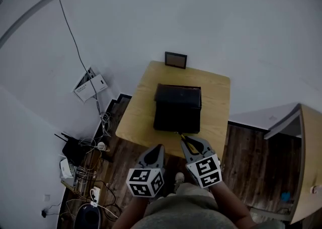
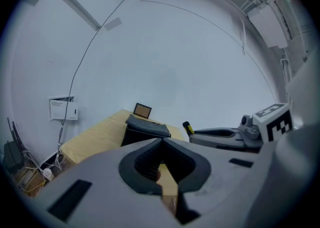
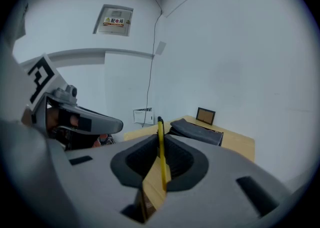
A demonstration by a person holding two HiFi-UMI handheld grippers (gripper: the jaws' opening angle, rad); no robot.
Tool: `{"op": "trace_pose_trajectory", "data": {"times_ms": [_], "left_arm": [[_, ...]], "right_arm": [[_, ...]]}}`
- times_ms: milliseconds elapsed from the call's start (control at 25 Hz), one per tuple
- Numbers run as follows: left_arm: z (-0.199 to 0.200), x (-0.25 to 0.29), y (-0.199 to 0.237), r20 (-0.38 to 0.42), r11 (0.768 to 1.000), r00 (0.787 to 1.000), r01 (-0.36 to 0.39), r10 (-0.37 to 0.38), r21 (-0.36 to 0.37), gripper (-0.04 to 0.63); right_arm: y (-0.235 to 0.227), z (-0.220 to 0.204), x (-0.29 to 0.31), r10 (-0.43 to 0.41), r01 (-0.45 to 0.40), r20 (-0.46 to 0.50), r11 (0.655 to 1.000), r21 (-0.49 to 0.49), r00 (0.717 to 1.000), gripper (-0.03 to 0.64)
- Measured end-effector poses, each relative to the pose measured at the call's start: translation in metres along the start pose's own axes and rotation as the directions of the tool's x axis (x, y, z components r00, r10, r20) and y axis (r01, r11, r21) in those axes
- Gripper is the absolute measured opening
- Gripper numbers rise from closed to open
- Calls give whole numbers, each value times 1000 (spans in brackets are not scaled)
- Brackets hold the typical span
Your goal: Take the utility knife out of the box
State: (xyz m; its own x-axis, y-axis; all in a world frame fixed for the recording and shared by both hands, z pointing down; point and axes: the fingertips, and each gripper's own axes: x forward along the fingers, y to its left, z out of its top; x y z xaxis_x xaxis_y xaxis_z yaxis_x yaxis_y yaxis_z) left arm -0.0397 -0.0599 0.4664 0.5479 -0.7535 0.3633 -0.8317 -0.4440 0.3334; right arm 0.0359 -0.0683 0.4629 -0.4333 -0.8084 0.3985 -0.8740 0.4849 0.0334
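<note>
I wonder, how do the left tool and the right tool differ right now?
The right tool is shut on the yellow utility knife, while the left tool holds nothing. The knife holds the right tool's jaws slightly apart; the left tool's jaws meet at the tips. Both point toward the black box.

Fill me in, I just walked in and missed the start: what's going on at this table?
A person is working with a hand-held gripper in each hand. The right gripper is clamped on a yellow utility knife and holds it in the air by the near edge of the wooden table, clear of the black box. The left gripper hangs beside it, jaws together and empty. So the knife is out of the box.
</note>
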Motion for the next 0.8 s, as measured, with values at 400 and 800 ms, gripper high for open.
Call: {"op": "trace_pose_trajectory", "data": {"times_ms": [400,800], "left_arm": [[-25,-82,-13,-2,999,999,49,-49,11,3],[-46,-139,-28,30,997,997,71,-71,7,3]], "right_arm": [[58,-3,-66,-100,97,49,994,43,994,37],[105,-9,-124,-124,119,109,991,55,986,37]]}}
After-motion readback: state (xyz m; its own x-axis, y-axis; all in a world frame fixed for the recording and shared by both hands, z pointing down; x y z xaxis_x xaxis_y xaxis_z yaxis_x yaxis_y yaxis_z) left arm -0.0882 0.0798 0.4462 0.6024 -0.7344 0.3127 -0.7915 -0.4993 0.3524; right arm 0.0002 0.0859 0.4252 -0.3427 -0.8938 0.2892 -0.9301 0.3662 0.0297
